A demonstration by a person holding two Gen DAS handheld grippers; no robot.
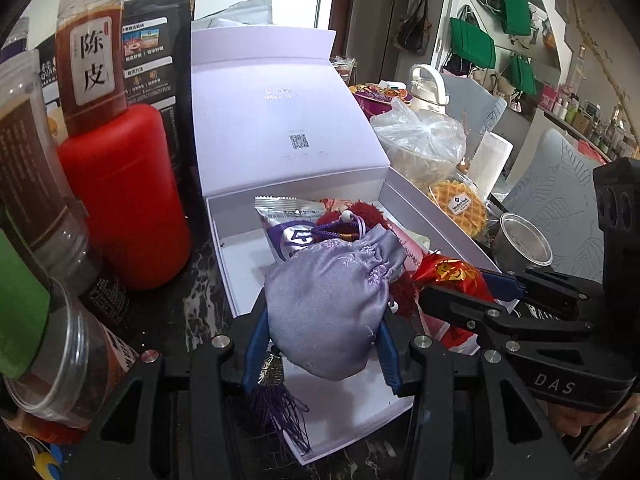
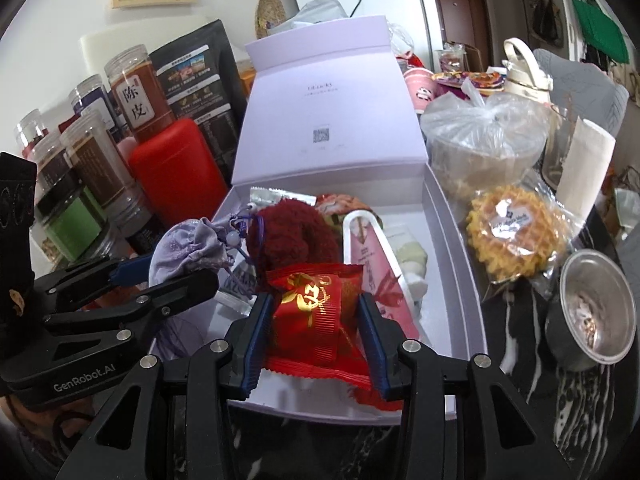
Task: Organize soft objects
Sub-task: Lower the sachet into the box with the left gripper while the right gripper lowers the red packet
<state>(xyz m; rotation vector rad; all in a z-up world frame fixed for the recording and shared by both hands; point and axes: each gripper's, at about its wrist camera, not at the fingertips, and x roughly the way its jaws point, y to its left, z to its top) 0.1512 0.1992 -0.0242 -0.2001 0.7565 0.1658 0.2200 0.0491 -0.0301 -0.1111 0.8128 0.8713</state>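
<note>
My left gripper (image 1: 324, 320) is shut on a lilac silk drawstring pouch (image 1: 332, 300), and a purple tassel (image 1: 280, 408) hangs below it. The pouch is held over the near left part of an open white box (image 1: 228, 248). My right gripper (image 2: 314, 308) is shut on a red packet with gold print (image 2: 316, 320), over the box's near edge (image 2: 452, 240). The two grippers sit side by side: the right gripper (image 1: 460, 284) shows in the left wrist view, the left gripper (image 2: 168, 272) and pouch (image 2: 188, 248) in the right wrist view. Inside the box lie a dark red fluffy item (image 2: 292, 236), a silver sachet (image 1: 288, 220) and a pink pack (image 2: 368, 256).
The box lid (image 1: 280, 112) stands upright at the back. Left of the box are a red canister (image 1: 128, 192) and several clear jars (image 1: 92, 52). To its right sit a plastic bag with a bowl (image 2: 488, 140), a wrapped waffle (image 2: 516, 232) and a metal cup (image 2: 596, 312).
</note>
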